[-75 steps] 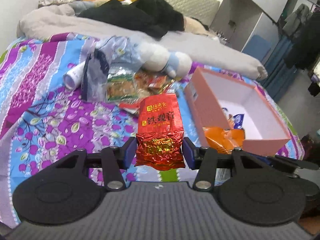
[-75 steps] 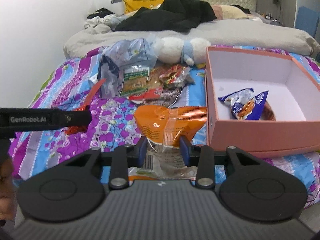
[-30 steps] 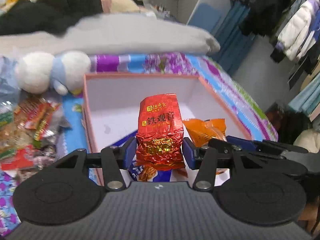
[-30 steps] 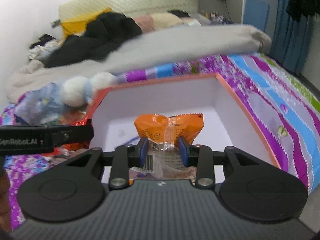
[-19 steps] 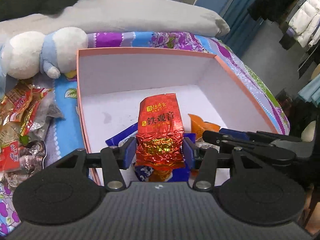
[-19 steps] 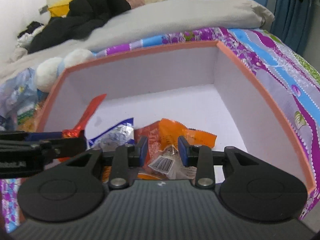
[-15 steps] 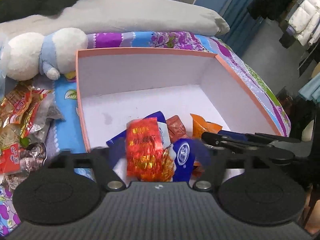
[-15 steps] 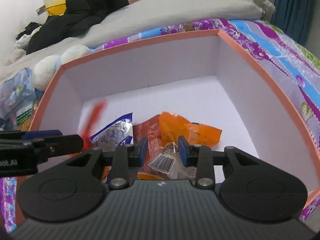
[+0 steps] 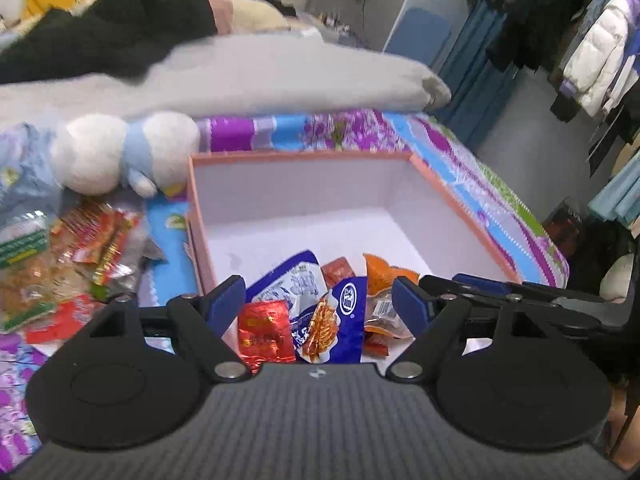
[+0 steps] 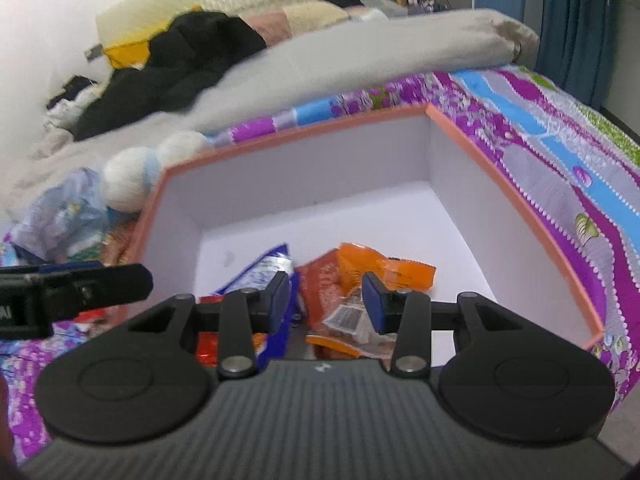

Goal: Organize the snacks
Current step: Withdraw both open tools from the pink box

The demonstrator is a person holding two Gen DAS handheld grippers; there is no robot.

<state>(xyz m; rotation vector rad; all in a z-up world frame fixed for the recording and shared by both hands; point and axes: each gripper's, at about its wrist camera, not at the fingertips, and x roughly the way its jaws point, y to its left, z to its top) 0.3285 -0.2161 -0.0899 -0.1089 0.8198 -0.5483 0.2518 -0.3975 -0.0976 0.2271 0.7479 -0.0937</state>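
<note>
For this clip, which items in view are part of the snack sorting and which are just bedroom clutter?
Part of the job:
- pink box
- red packet, blue packets and orange packet inside it
- loose snack pile left of the box
- left gripper and right gripper, both open

Just lying about:
- plush toy
- grey duvet
- black clothes
- hanging jackets

The box (image 9: 460, 208) looks like matt cardboard, salmon outside, plain white within. The red tea packet (image 9: 266, 330) is crinkled glossy foil; the orange packet (image 10: 384, 270) and blue-white packet (image 9: 296, 284) are shiny plastic film. The plush toy (image 9: 120, 152) is fluffy; the bedspread (image 10: 560, 152) is printed cloth.
</note>
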